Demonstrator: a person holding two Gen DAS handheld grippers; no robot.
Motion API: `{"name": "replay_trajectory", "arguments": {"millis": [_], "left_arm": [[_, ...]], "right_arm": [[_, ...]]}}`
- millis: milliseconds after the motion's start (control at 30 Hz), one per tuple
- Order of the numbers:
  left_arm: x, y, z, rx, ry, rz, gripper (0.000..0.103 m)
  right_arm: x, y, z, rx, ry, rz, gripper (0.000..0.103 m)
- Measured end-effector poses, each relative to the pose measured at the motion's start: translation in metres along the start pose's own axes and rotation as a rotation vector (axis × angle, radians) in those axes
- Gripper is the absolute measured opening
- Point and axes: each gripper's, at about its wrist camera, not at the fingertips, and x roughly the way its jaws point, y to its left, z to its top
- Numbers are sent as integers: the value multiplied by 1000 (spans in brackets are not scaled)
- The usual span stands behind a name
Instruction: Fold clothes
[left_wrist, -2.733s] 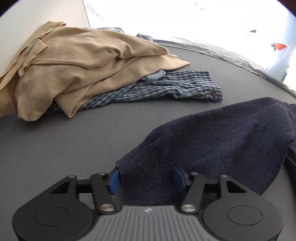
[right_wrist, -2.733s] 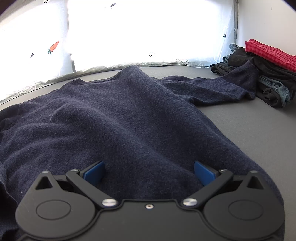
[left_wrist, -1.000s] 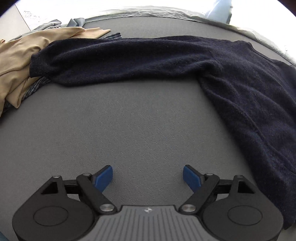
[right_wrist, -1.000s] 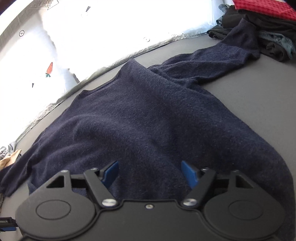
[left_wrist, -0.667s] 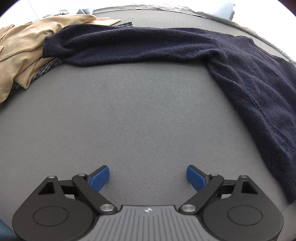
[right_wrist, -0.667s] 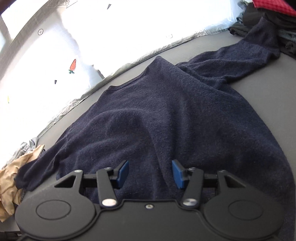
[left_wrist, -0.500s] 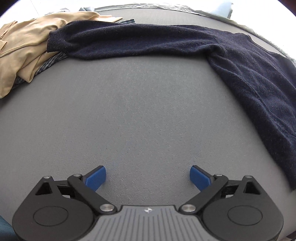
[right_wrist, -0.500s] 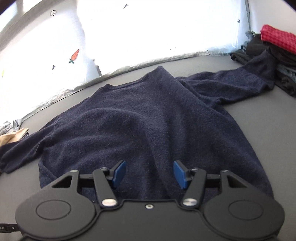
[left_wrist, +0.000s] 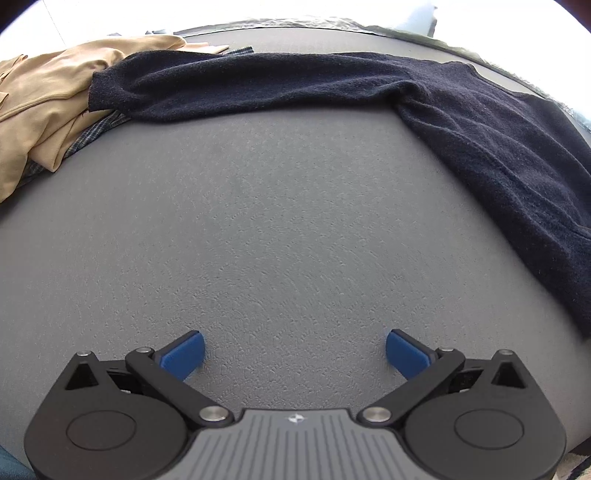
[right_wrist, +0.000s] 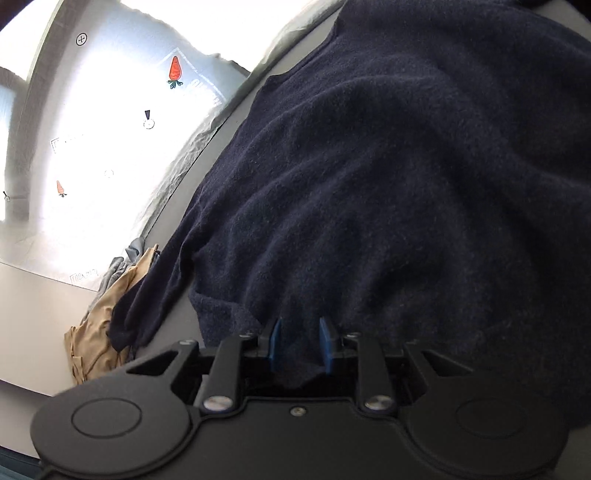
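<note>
Knitwear is the item under handling: a navy sweater (left_wrist: 480, 122) lies spread face-flat on the grey textured table (left_wrist: 277, 221), its body to the right in the left wrist view and one sleeve stretched leftward until the cuff rests on a tan garment (left_wrist: 48, 99) heaped over a plaid shirt (left_wrist: 96, 133). Judged by its fuzzy, dense weave and the soft ridges it forms, the sweater is thick, limp and moderately heavy for clothing; it should drape and sag from any single hold, cling a little to the matte table, and is neither slippery nor fragile. Sound holds appear to be the hem corners, shoulder seams and cuffs, where the fabric is doubled. The right gripper (right_wrist: 298, 341) has a pinch of the hem between its blue pads (right_wrist: 275, 343), and its jaws are closing on that fold; contact looks made, though the knit bunches there and hides the exact pinch. The left gripper (left_wrist: 294, 350) hangs over bare table with jaws spread fully wide and opening, nothing between them. On the bright white sheet (right_wrist: 110, 147) beyond the table, carrot prints (right_wrist: 175, 72) and small symbols are visible; boxed lettering is present but too washed out to read. No brand or garment label shows.
</note>
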Motion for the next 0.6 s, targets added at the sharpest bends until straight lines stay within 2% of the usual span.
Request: {"name": "replay_trajectory", "arguments": {"millis": [133, 200, 300, 433, 533, 600], "left_arm": [[0, -1, 0, -2, -3, 3, 103], [0, -1, -1, -3, -6, 4, 103], [0, 0, -2, -6, -15, 5, 103], [-1, -1, -3, -22, -20, 11, 103], [-1, -2, -2, -53, -16, 21, 103], [-2, -3, -1, -84, -16, 17, 103]], "right_arm": [[17, 4, -24, 98, 139, 159, 25], [27, 13, -42, 63, 199, 145, 24], [25, 24, -55, 0, 205, 141, 24], [0, 26, -49, -49, 140, 92, 30], [-27, 28, -47, -125, 45, 4, 33], [-45, 27, -36, -168, -49, -76, 33]]}}
